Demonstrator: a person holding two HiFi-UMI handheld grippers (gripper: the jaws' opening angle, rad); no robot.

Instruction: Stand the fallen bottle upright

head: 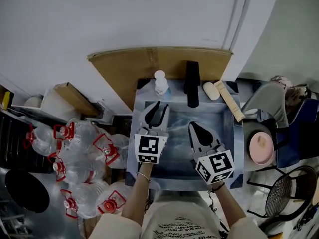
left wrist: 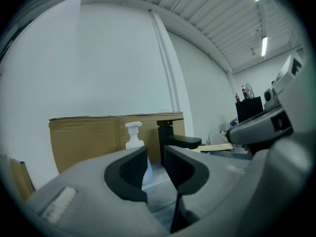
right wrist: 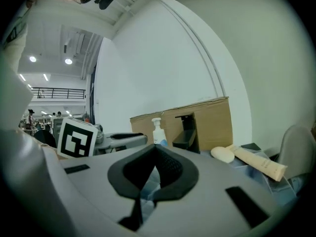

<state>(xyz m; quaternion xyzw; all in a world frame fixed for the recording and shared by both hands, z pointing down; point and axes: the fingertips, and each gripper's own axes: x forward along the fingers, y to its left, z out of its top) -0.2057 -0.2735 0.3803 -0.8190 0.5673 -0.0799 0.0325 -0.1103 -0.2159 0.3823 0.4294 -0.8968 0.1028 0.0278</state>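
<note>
A white pump bottle [head: 160, 82] stands upright on the sink's back ledge, left of the black faucet [head: 192, 83]. My left gripper [head: 155, 111] hovers over the steel basin [head: 227, 133] a short way in front of the bottle. Its jaws stand a little apart with nothing between them. In the left gripper view the bottle [left wrist: 134, 135] shows just beyond the left gripper [left wrist: 155, 154], partly hidden by the left jaw. My right gripper [head: 198, 131] is over the basin's middle, shut and empty. The right gripper view shows the bottle [right wrist: 158, 132] far ahead of the right gripper [right wrist: 156, 149].
A soap bar [head: 211, 90] and a cream tube [head: 229, 101] lie on the sink's back right ledge. Cardboard [head: 124, 66] leans behind the sink. Several water jugs [head: 79, 158] crowd the floor at left. A pink bowl [head: 261, 148] sits at right.
</note>
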